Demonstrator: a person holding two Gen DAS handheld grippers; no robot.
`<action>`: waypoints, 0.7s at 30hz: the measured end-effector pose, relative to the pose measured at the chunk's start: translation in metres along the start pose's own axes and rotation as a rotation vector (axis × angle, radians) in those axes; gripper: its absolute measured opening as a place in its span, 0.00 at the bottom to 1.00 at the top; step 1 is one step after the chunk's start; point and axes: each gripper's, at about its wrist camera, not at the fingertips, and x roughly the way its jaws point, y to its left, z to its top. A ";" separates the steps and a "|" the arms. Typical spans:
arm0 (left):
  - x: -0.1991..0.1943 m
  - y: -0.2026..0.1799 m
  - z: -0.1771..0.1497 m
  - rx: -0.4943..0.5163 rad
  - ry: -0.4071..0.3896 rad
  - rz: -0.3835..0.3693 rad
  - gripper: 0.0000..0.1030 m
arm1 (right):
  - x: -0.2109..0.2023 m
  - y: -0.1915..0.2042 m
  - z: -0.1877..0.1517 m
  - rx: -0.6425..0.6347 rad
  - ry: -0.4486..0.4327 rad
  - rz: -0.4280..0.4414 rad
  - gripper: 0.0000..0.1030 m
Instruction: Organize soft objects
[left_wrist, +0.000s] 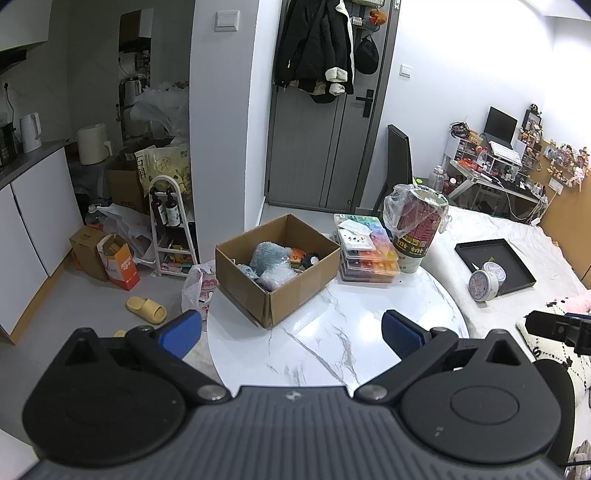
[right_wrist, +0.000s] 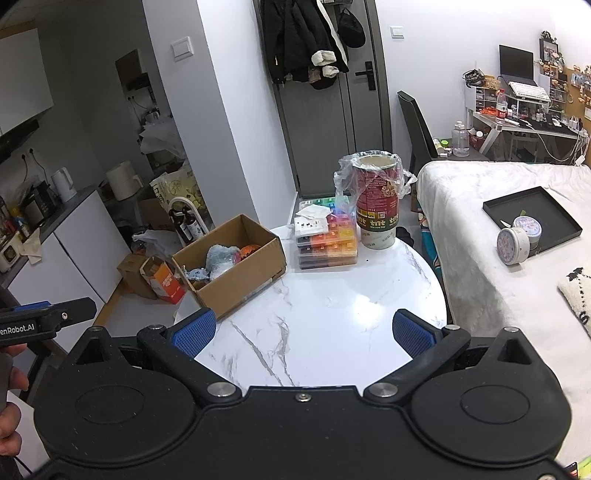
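Note:
An open cardboard box (left_wrist: 295, 284) (right_wrist: 240, 280) stands on the far left part of the round white marble table (left_wrist: 332, 343) (right_wrist: 325, 314). Inside it lie soft toys: a grey-blue plush (left_wrist: 267, 254) (right_wrist: 221, 260), an orange one (left_wrist: 297, 254) (right_wrist: 249, 251) and a small black one (left_wrist: 312, 260). My left gripper (left_wrist: 291, 332) hovers open over the table's near edge, nothing between its blue pads. My right gripper (right_wrist: 303, 332) is also open and empty, just right of the box. The left gripper's tip (right_wrist: 55, 315) shows at the left edge of the right wrist view.
A stack of colourful bead cases (left_wrist: 369, 254) (right_wrist: 328, 240) and a red tub lined with a plastic bag (left_wrist: 417, 225) (right_wrist: 376, 199) stand at the table's far side. A bed (right_wrist: 498, 258) with a black tray (right_wrist: 532, 218) lies right. Floor clutter and a slipper (left_wrist: 146, 310) lie left.

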 end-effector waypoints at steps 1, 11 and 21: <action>0.000 0.000 -0.001 0.000 0.000 -0.001 1.00 | 0.000 0.000 0.000 0.002 0.001 -0.001 1.00; 0.001 0.000 -0.001 -0.003 0.005 -0.004 1.00 | 0.000 -0.001 0.000 0.000 0.002 0.002 1.00; 0.004 -0.004 -0.006 0.000 0.010 -0.007 1.00 | 0.005 -0.005 -0.001 0.011 0.014 0.004 1.00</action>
